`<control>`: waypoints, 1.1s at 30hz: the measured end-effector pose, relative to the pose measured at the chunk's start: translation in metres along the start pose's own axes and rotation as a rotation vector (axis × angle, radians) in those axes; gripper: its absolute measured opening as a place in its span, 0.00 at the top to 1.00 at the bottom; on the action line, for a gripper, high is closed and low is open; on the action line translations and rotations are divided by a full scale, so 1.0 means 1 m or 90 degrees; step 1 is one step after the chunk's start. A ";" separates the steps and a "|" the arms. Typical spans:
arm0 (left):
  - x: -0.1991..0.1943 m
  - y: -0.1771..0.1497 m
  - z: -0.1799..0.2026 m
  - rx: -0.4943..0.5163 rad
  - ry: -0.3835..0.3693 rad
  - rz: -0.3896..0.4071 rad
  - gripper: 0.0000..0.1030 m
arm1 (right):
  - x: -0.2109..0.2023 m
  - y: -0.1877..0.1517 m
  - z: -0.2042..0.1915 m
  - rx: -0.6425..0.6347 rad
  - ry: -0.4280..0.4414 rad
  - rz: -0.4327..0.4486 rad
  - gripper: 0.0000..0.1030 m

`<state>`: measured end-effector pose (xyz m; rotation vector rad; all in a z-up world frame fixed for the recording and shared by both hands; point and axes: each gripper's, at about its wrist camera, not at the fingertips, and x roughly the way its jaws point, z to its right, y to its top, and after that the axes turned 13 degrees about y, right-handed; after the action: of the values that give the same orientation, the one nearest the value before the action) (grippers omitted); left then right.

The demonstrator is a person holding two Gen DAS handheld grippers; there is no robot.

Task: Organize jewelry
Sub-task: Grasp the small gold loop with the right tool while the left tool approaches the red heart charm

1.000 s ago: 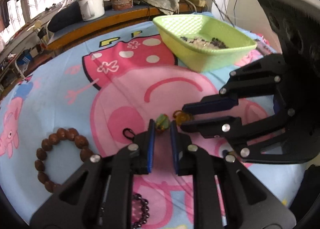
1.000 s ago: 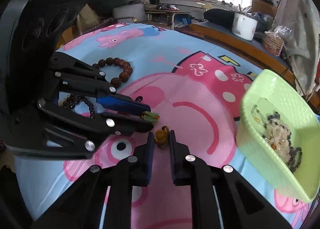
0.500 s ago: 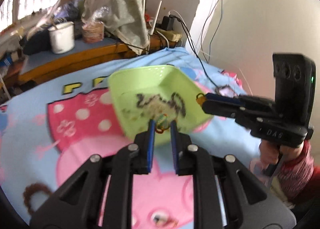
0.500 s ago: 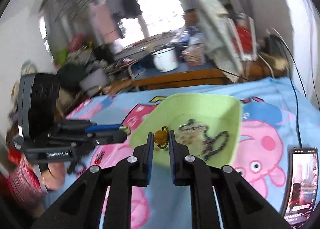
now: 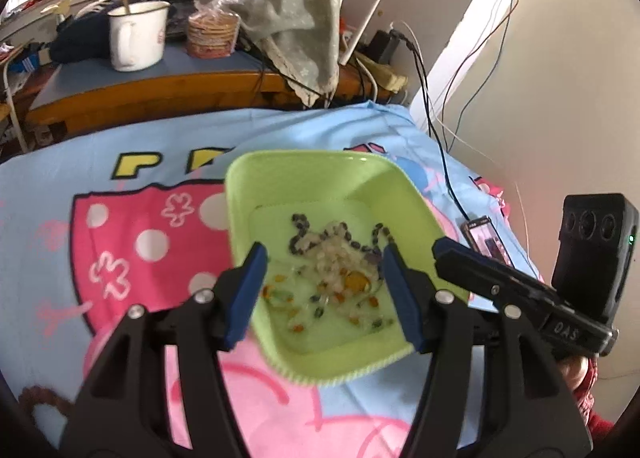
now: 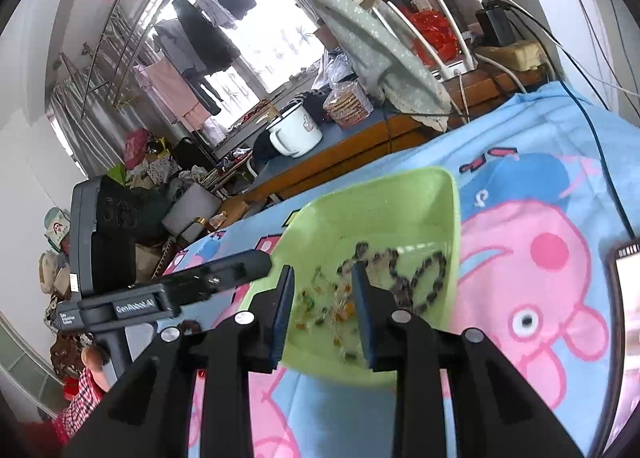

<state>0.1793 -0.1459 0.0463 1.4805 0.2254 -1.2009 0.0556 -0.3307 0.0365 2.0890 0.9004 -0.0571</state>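
Left wrist view: the left gripper (image 5: 324, 258) hangs over the green basket (image 5: 304, 156), its jaws apart and just opened, with nothing between them. The jewelry (image 5: 336, 258), beads and chains, lies heaped on the basket floor. The cartoon sheet (image 5: 120, 258) is bare to the left. A phone (image 5: 486, 238) lies just right of the basket, near the wall. The right gripper (image 5: 438, 252) reaches over the right rim and reads "DAS".

Right wrist view: its jaws stand apart and empty above the near rim. Only here, the left gripper's side reads "GenRobot.AI". A white mug (image 6: 296, 134) stands on the far ledge.
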 end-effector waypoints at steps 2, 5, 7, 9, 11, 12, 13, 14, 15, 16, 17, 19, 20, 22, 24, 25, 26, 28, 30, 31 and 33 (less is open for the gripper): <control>-0.015 -0.012 -0.007 -0.004 -0.006 0.008 0.44 | -0.005 -0.007 -0.008 -0.014 0.018 -0.002 1.00; -0.042 -0.034 -0.021 -0.006 -0.007 0.030 0.44 | -0.006 -0.026 -0.028 -0.051 0.051 -0.028 1.00; -0.055 -0.049 -0.031 -0.010 -0.002 0.038 0.44 | 0.000 -0.044 -0.042 -0.081 0.060 -0.070 1.00; -0.068 -0.068 -0.041 -0.011 0.006 0.043 0.44 | 0.008 -0.062 -0.052 -0.104 0.056 -0.112 1.00; -0.081 -0.090 -0.049 -0.003 0.014 0.046 0.44 | 0.019 -0.083 -0.063 -0.129 0.050 -0.162 1.00; -0.085 -0.097 -0.052 0.001 0.017 0.048 0.44 | 0.022 -0.090 -0.067 -0.137 0.048 -0.179 1.00; -0.091 -0.106 -0.055 0.005 0.024 0.050 0.44 | 0.027 -0.100 -0.073 -0.148 0.047 -0.201 1.00; -0.095 -0.114 -0.058 0.007 0.034 0.053 0.44 | 0.032 -0.108 -0.079 -0.160 0.050 -0.222 1.00; -0.101 -0.122 -0.065 0.004 0.045 0.058 0.44 | 0.037 -0.113 -0.083 -0.171 0.053 -0.237 1.00; -0.109 -0.130 -0.075 -0.008 0.056 0.065 0.44 | 0.043 -0.121 -0.093 -0.196 0.051 -0.259 1.00; -0.115 -0.135 -0.087 -0.026 0.063 0.069 0.44 | 0.046 -0.127 -0.099 -0.217 0.045 -0.272 1.00; -0.126 -0.142 -0.111 -0.066 0.075 0.077 0.44 | 0.057 -0.136 -0.112 -0.262 0.025 -0.295 1.00; -0.132 -0.145 -0.126 -0.089 0.085 0.081 0.44 | 0.062 -0.140 -0.116 -0.281 0.012 -0.305 1.00; -0.140 -0.149 -0.143 -0.112 0.101 0.088 0.44 | 0.070 -0.144 -0.119 -0.311 -0.017 -0.313 1.00; -0.146 -0.150 -0.149 -0.116 0.105 0.093 0.44 | 0.076 -0.145 -0.121 -0.325 -0.036 -0.313 1.00; -0.146 -0.150 -0.146 -0.107 0.106 0.095 0.44 | 0.077 -0.145 -0.120 -0.335 -0.051 -0.312 1.00; -0.145 -0.148 -0.142 -0.097 0.108 0.096 0.44 | 0.077 -0.143 -0.120 -0.337 -0.050 -0.309 1.00; -0.137 -0.144 -0.125 -0.054 0.109 0.093 0.44 | 0.078 -0.138 -0.114 -0.335 -0.085 -0.294 1.00; -0.123 -0.141 -0.109 -0.013 0.117 0.079 0.44 | 0.080 -0.125 -0.101 -0.305 -0.116 -0.277 1.00; -0.112 -0.137 -0.099 0.010 0.127 0.067 0.44 | 0.077 -0.118 -0.092 -0.284 -0.139 -0.262 1.00; -0.090 -0.133 -0.086 0.038 0.157 0.037 0.44 | 0.069 -0.108 -0.079 -0.266 -0.194 -0.234 1.00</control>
<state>0.0900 0.0097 0.0161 1.6766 0.3120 -0.9846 0.0188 -0.1916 -0.0097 1.4656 0.9963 -0.3421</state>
